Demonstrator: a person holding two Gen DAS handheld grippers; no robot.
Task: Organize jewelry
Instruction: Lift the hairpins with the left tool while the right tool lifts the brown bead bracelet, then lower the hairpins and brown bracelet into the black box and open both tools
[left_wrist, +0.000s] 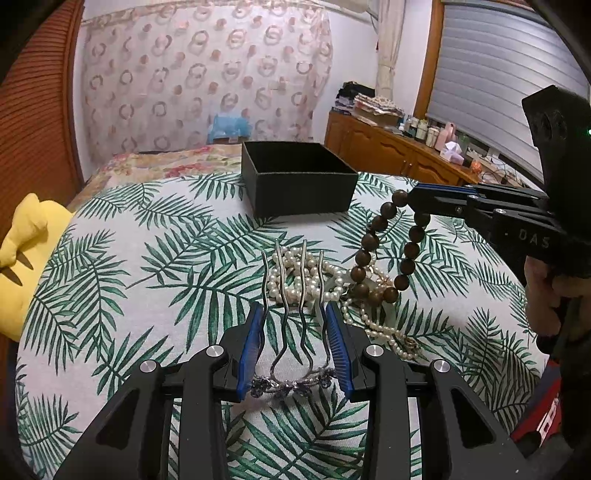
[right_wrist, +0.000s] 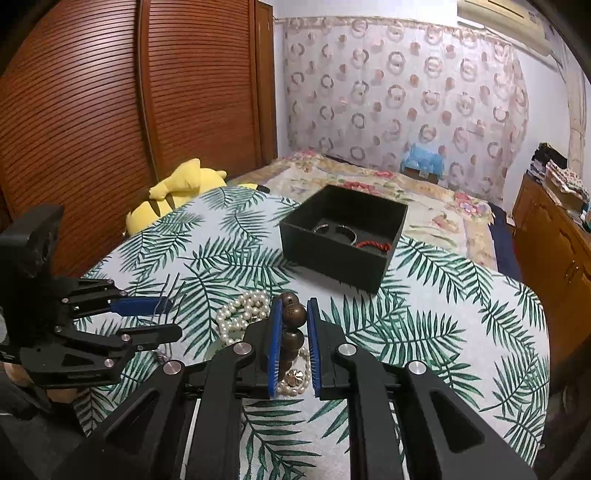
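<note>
Nearest the left camera, the left tongs pinch a metal hair comb by its outer prongs, its four wavy prongs pointing away and its decorated crown back between the blue pads. Just beyond the prong tips lies a heap of pearl strands on the leaf-print tabletop, with a gold-toned piece tangled in it that is too small to make out.

To the right, the right tongs are pressed shut on a brown bead bracelet, which hangs in a loop with its lowest beads at the pearl heap; whether they touch it cannot be told. From the right camera, the beads fill the gap between the pads and hide part of the pearls below.

Farther back stands an open black box, well apart from the heap. Inside it are two metal bangles and a red cord bracelet, partly cut off by the near wall. A yellow plush toy lies past the far left edge, beside a floral bed.
</note>
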